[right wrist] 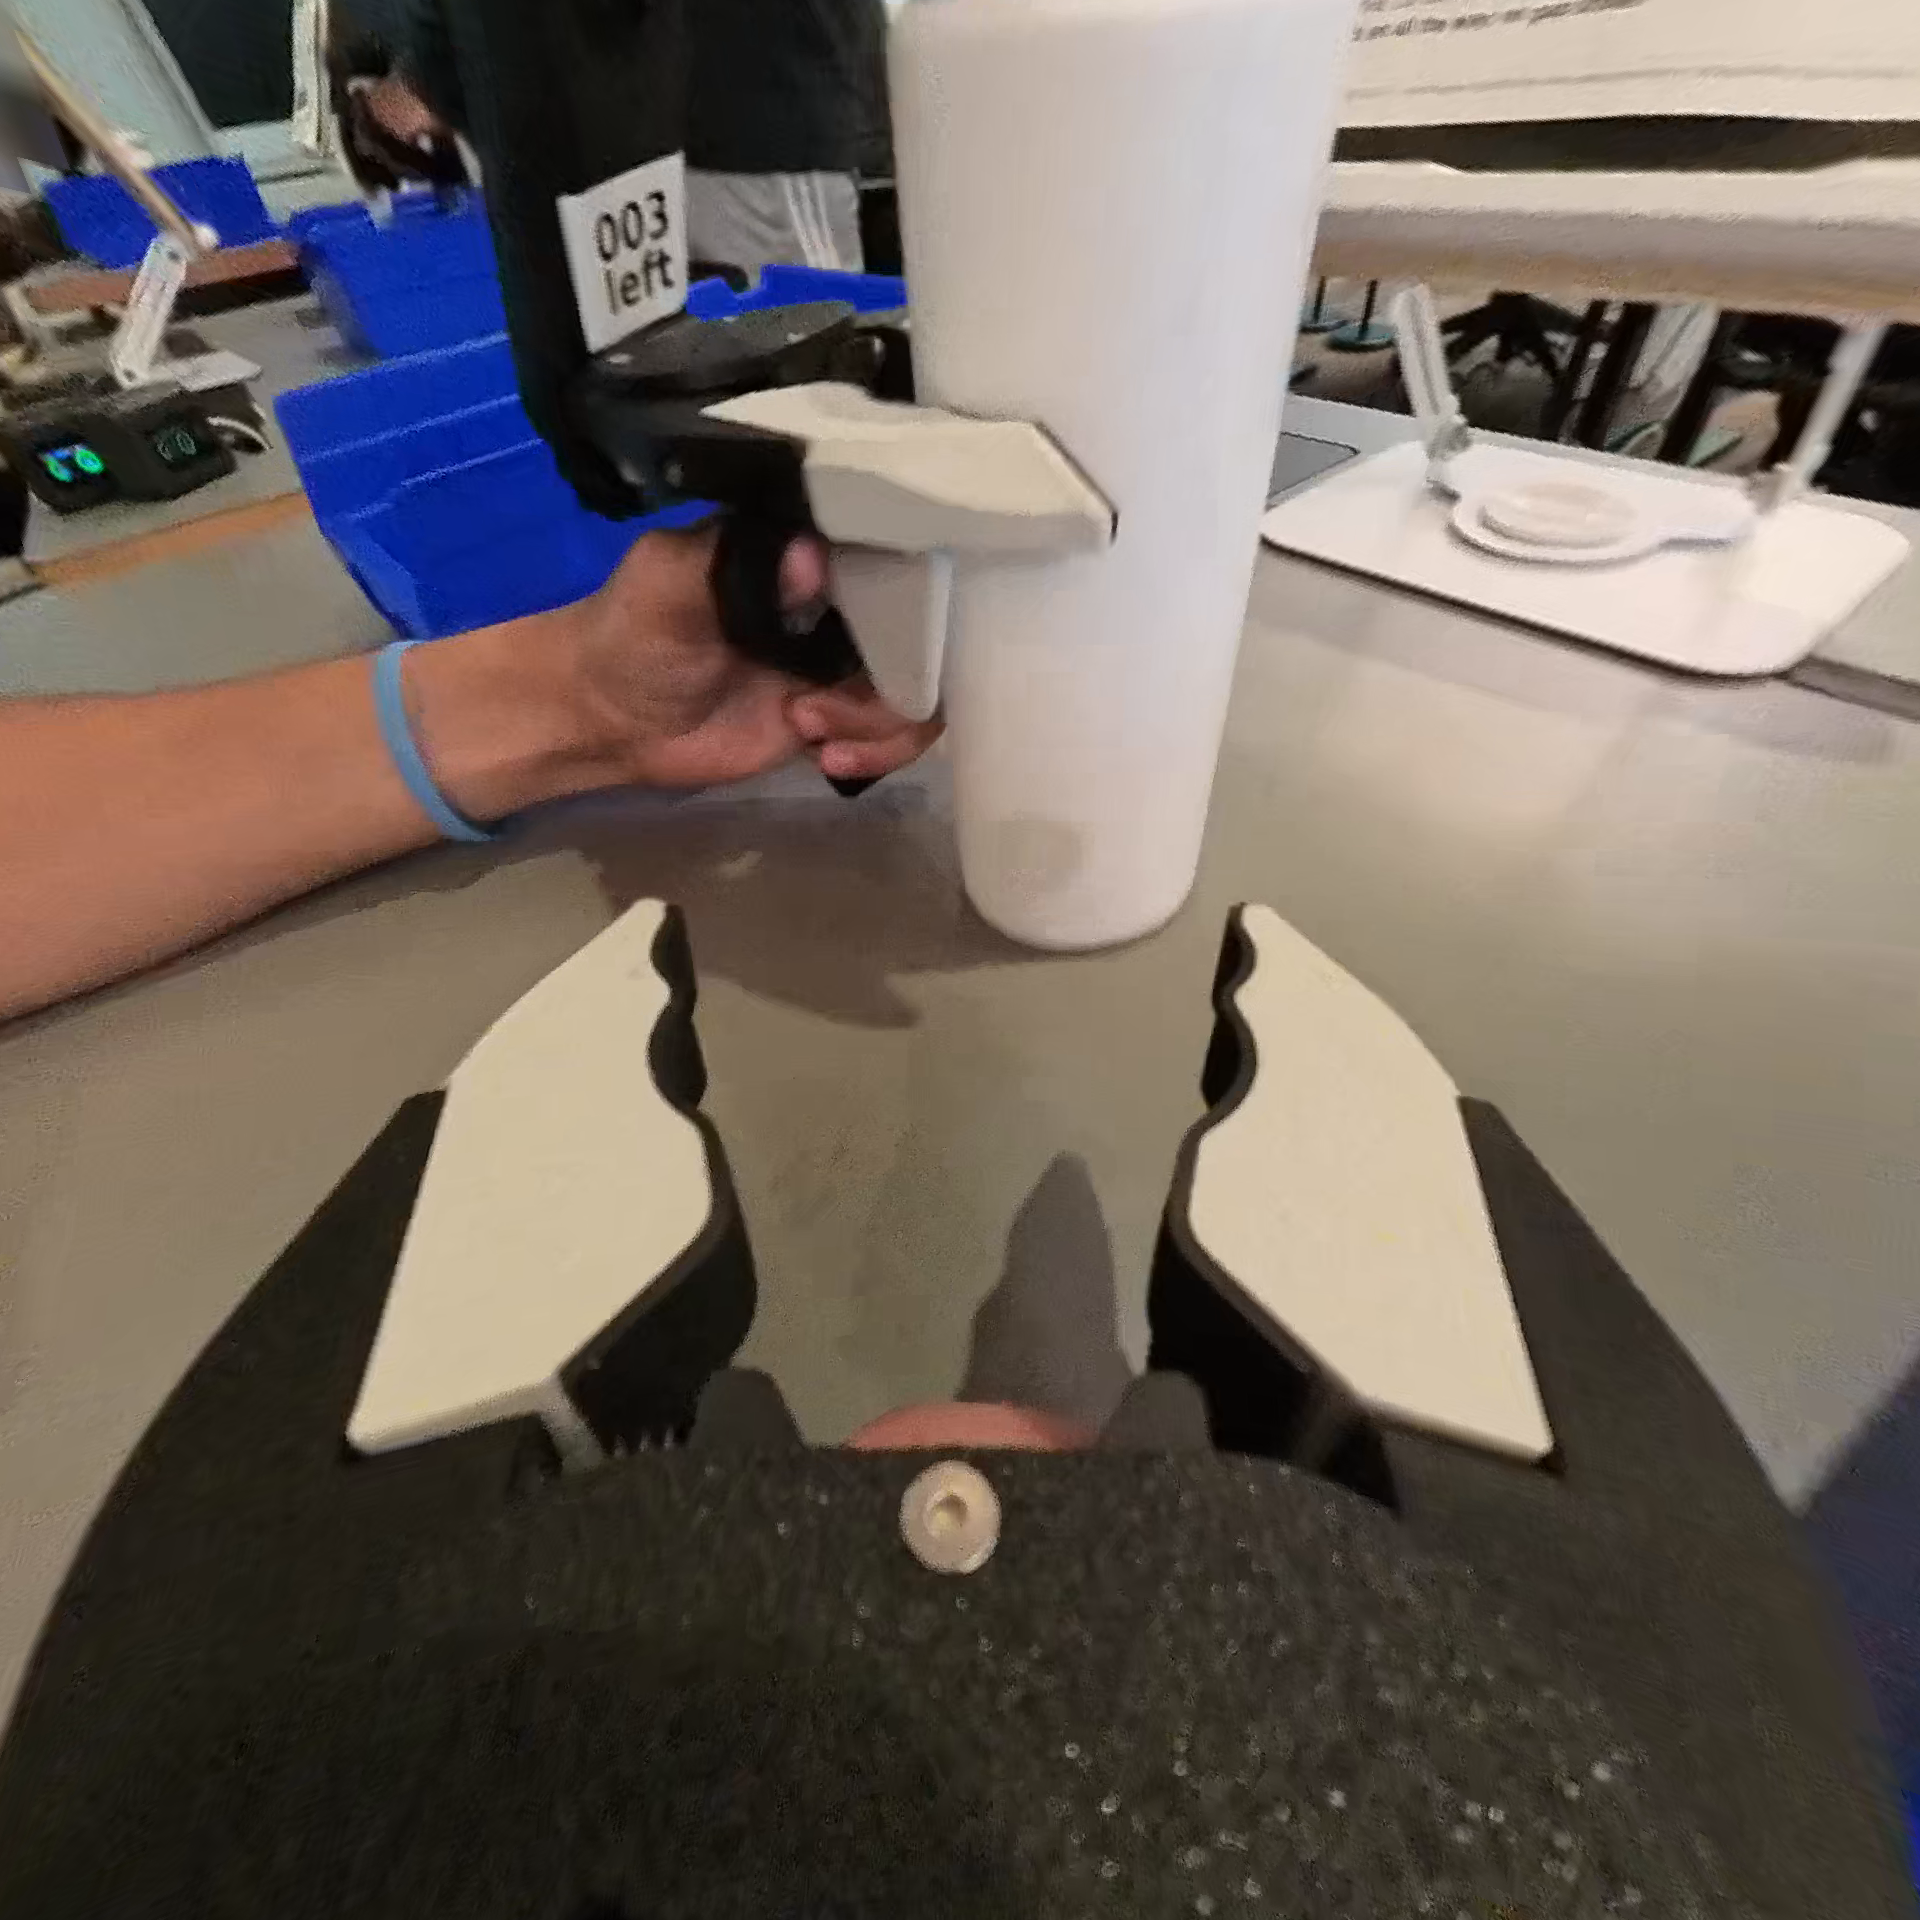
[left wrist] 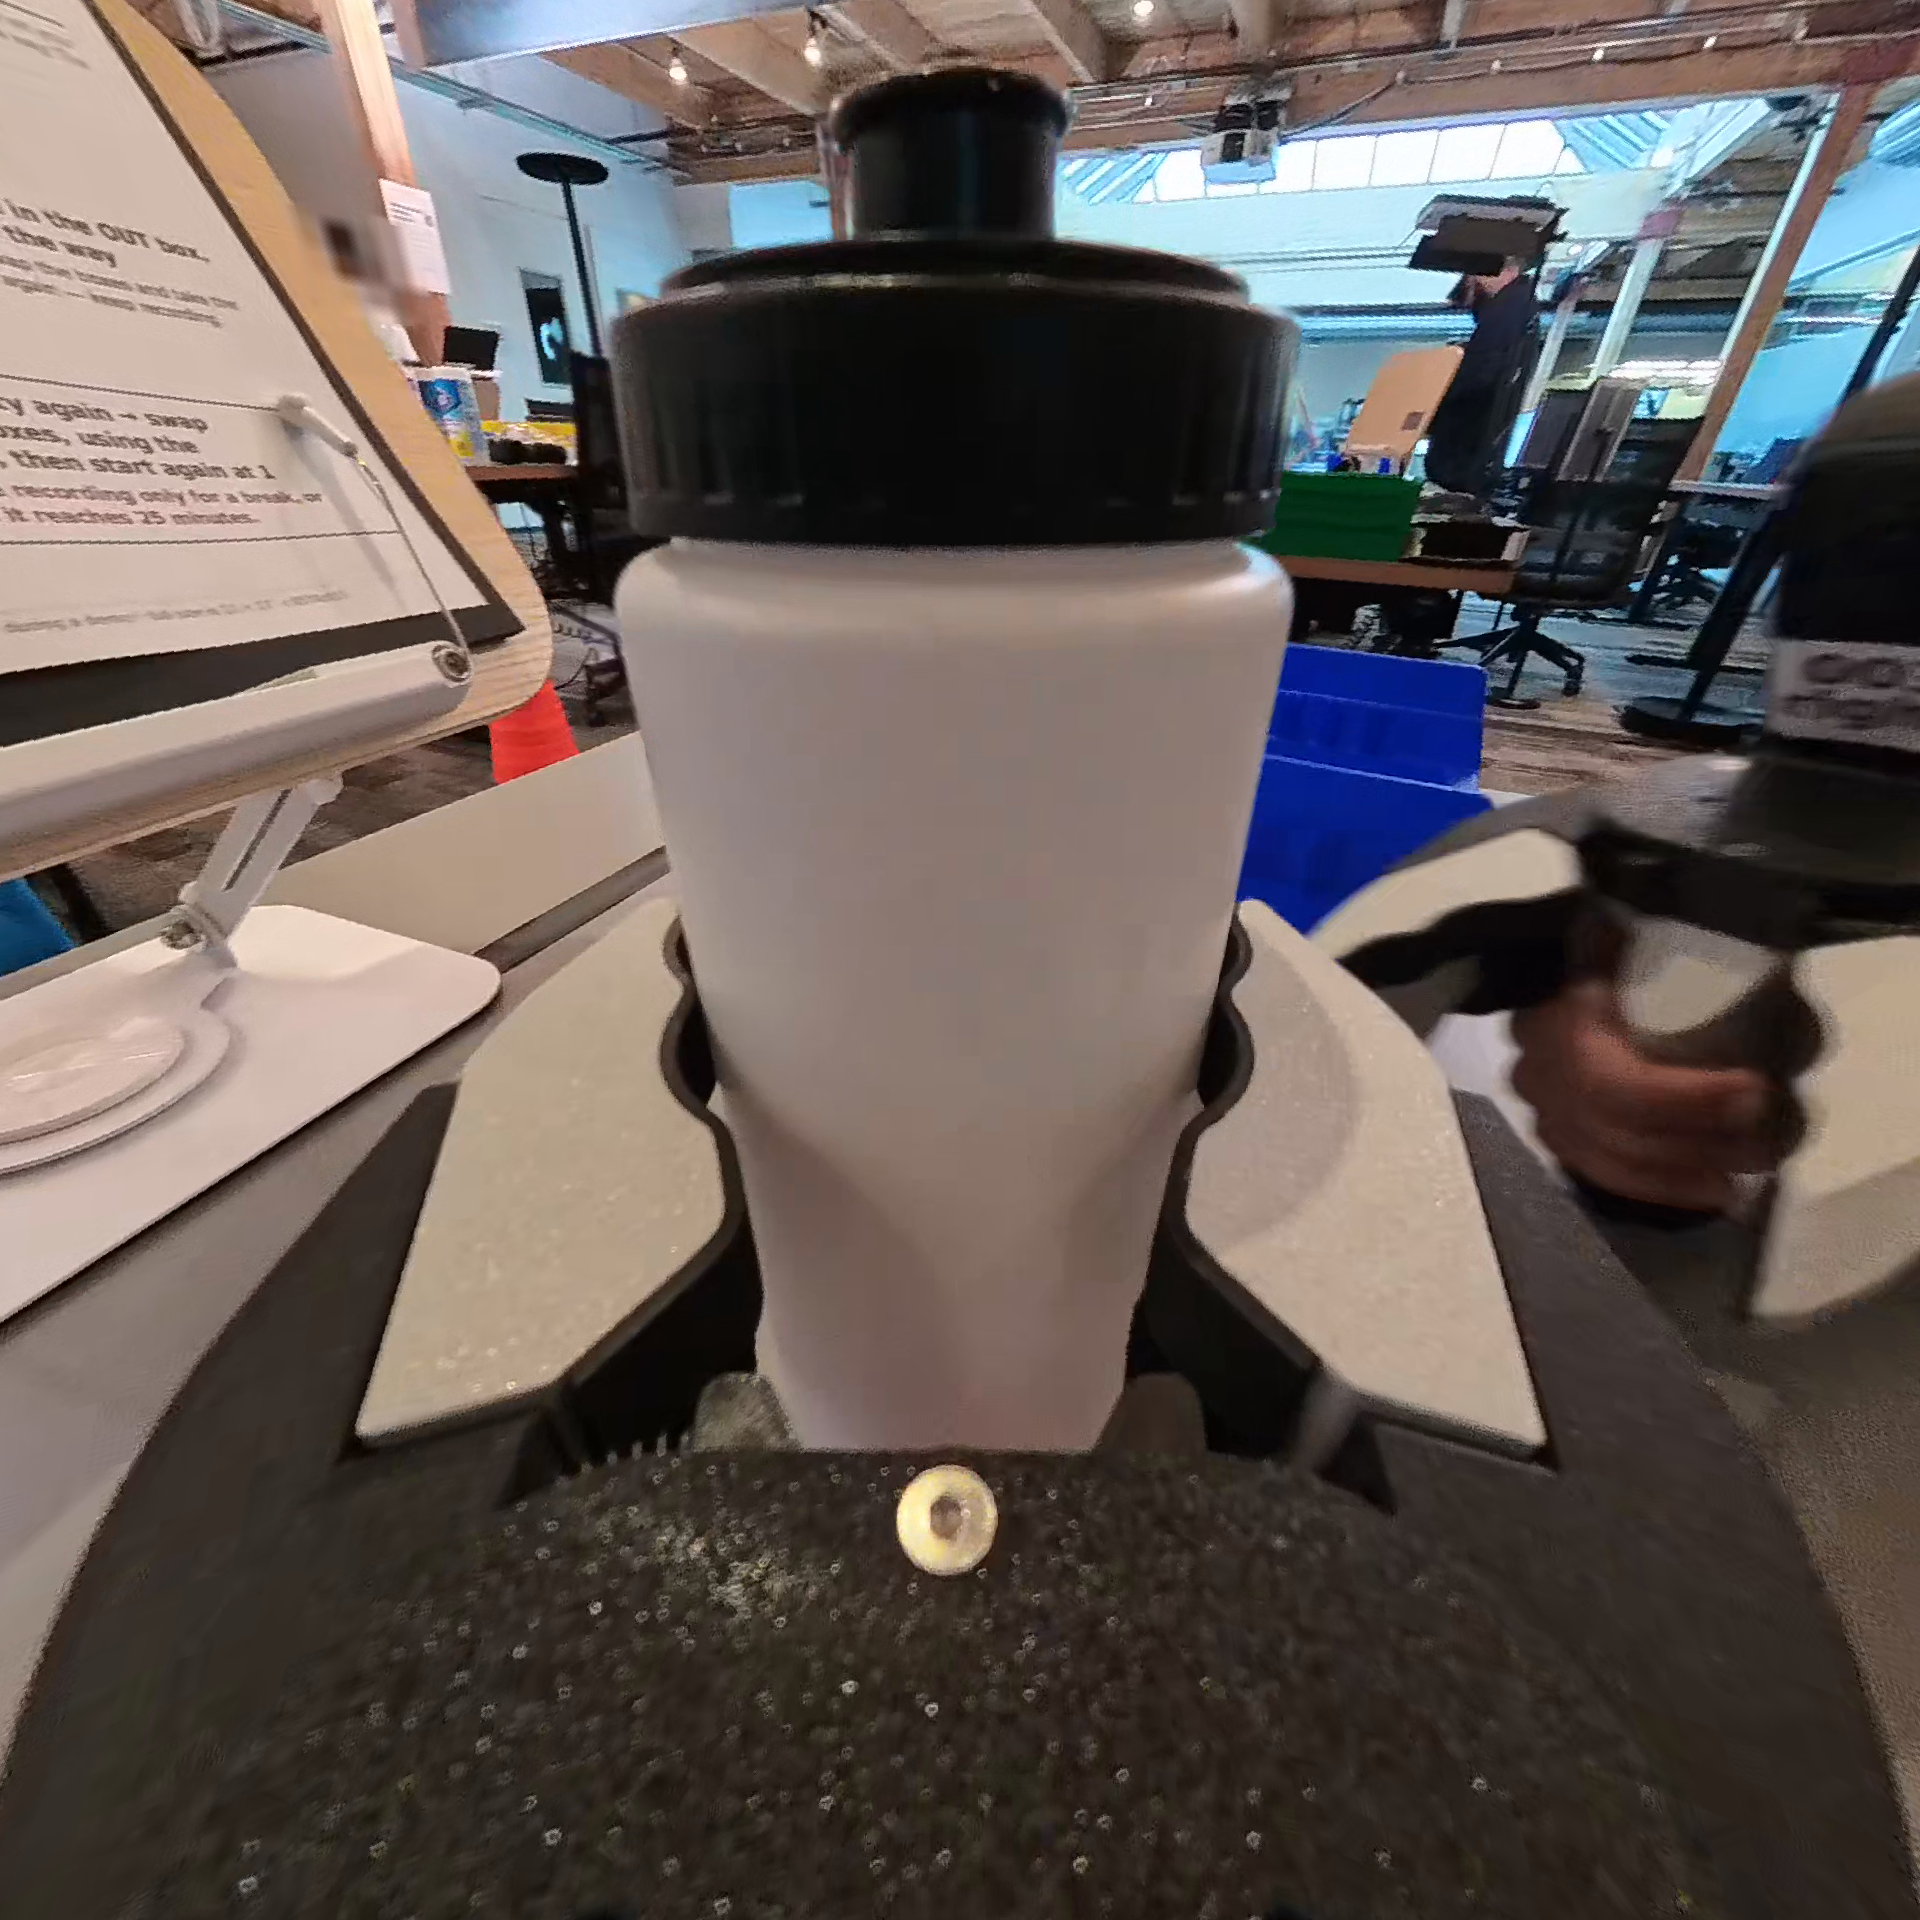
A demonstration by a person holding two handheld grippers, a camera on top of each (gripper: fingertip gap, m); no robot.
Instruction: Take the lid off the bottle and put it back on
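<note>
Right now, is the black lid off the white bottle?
No, the black lid sits on top of the white bottle, covering its neck in the left wrist view.

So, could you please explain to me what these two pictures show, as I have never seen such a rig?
A person holds a hand-operated two-finger gripper in each hand; each carries a camera looking along its fingers. The left gripper's view shows its fingers around a white bottle, black lid on. The right gripper's view, from the side, shows its own fingers open and empty above the grey table, the bottle standing there, and the left hand. Blue bins and a white stand sit behind.
</note>
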